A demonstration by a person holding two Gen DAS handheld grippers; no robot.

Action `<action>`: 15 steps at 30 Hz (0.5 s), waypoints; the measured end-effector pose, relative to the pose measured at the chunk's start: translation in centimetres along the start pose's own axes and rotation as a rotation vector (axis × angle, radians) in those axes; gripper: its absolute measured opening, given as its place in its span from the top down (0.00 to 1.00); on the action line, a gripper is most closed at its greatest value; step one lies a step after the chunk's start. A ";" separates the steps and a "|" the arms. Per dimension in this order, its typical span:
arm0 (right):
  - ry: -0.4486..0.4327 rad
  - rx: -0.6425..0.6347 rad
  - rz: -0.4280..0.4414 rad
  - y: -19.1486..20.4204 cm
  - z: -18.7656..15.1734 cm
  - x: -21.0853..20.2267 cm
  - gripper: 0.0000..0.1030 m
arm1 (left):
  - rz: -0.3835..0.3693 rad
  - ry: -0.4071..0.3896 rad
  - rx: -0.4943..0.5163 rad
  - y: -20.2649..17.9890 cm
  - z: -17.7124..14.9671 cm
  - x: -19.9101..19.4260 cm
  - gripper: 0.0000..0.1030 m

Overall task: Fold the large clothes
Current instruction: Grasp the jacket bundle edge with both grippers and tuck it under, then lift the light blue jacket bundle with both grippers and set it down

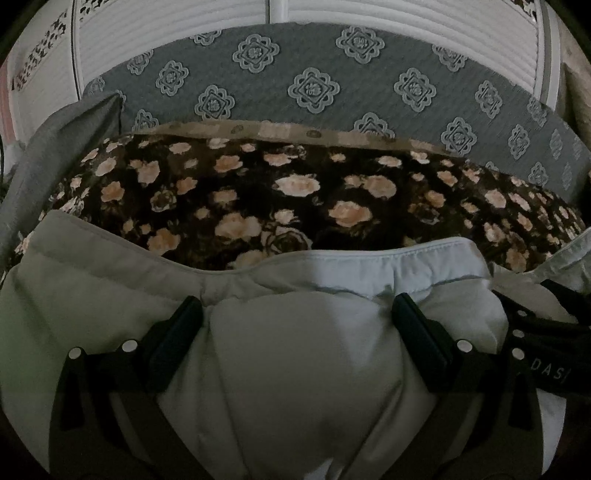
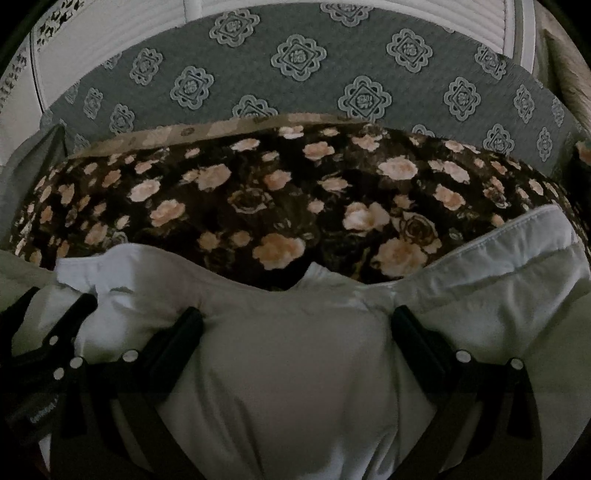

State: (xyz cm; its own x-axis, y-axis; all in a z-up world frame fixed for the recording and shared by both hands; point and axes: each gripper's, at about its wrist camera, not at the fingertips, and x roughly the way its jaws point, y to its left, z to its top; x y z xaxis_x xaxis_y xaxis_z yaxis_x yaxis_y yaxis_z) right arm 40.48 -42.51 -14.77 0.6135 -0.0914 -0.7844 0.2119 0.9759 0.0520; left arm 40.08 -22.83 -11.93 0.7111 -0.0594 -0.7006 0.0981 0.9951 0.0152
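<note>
A pale white padded garment (image 1: pixel 295 354) lies over a dark blanket with peach roses (image 1: pixel 280 199). My left gripper (image 1: pixel 297 306) is open, its two black fingers (image 1: pixel 177 325) spread wide and pressed onto the garment just behind its stitched edge. The same garment (image 2: pixel 295 369) fills the low half of the right wrist view. My right gripper (image 2: pixel 297 317) is also open, fingers (image 2: pixel 417 339) spread on the cloth near its edge. The right gripper's body shows at the right of the left wrist view (image 1: pixel 543 354); the left gripper shows at the left of the right wrist view (image 2: pixel 44 350). The two stand side by side.
Beyond the rose blanket (image 2: pixel 280 206) lies a grey bedcover with medallion motifs (image 1: pixel 332 85). A white ribbed headboard or panel (image 1: pixel 369 26) stands behind it. A grey cloth (image 1: pixel 55 147) hangs at the left edge.
</note>
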 end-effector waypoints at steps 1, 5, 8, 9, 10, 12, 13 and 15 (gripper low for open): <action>0.008 -0.001 -0.004 0.0 0.1 0.2 0.01 | 0.004 0.007 0.001 0.0 0.0 0.2 0.03; 0.029 -0.002 -0.016 0.1 0.3 0.8 0.01 | 0.018 0.032 0.008 -0.1 0.2 0.8 0.03; 0.046 0.000 -0.015 0.1 0.5 1.2 0.01 | 0.027 0.053 0.014 -0.3 0.3 1.4 0.03; 0.049 0.002 -0.012 0.1 0.5 1.3 0.01 | 0.026 0.057 0.013 -0.3 0.3 1.4 0.03; 0.047 0.005 -0.007 0.0 0.5 1.2 0.01 | 0.023 0.060 0.013 -0.2 0.3 1.4 0.03; 0.034 0.009 0.008 -0.2 0.4 0.6 0.02 | 0.014 0.060 0.014 -0.1 0.3 1.0 0.03; 0.025 0.012 0.020 -0.4 0.2 0.2 0.02 | 0.000 0.061 0.017 0.1 0.2 0.5 0.03; -0.014 0.000 0.044 -1.2 -0.4 -1.9 0.03 | -0.007 0.063 0.044 0.7 -0.1 -1.0 0.03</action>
State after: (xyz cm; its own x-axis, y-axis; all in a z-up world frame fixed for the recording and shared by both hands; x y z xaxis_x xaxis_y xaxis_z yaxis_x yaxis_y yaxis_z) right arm 38.76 -43.42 -13.62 0.6331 -0.0512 -0.7723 0.1847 0.9790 0.0865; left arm 39.38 -22.10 -11.28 0.6652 -0.0600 -0.7443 0.1346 0.9901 0.0404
